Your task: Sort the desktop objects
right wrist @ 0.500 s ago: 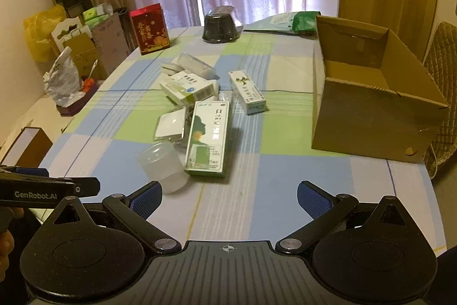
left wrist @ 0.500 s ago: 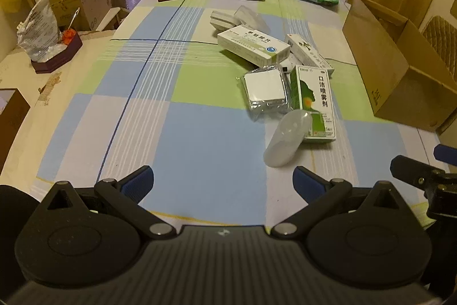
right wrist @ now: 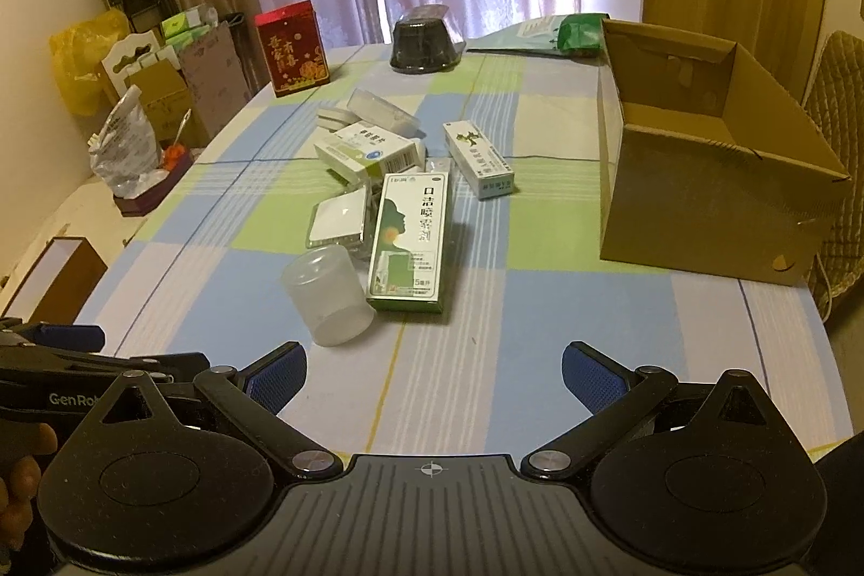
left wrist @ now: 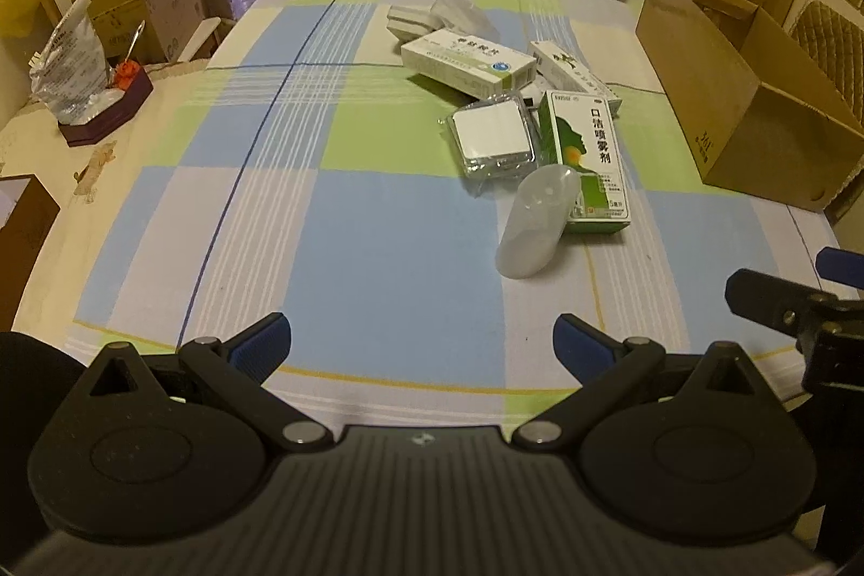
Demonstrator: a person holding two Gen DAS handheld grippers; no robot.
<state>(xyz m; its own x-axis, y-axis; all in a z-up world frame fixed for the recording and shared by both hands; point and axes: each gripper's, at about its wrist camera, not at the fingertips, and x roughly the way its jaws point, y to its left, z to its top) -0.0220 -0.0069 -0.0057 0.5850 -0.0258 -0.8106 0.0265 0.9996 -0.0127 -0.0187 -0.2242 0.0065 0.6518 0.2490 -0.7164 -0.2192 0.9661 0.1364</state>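
Both grippers have eased a little toward the clutter since the earlier frame, and nothing on the cloth has shifted. My left gripper (left wrist: 421, 344) is spread wide and empty, and so is my right gripper (right wrist: 432, 373); neither touches anything. Ahead of the right gripper and slightly to its left lies the translucent cup (right wrist: 326, 298) on its side, its flank touching the green spray box (right wrist: 411, 238), which partly overlaps the clear blister pack (right wrist: 339, 219). Further ahead sit two white medicine boxes (right wrist: 367, 150) and (right wrist: 478, 157), and the open cardboard carton (right wrist: 702, 198) stands ahead to the right, well apart from the pile. My worry is the cup: it looks light and round, so a finger nudging it off-centre would likely roll it toward the near table edge. Reaching for the spray box could also drag the blister pack beneath it. With the left gripper just beside my right one, the two could collide if both go for the same item.
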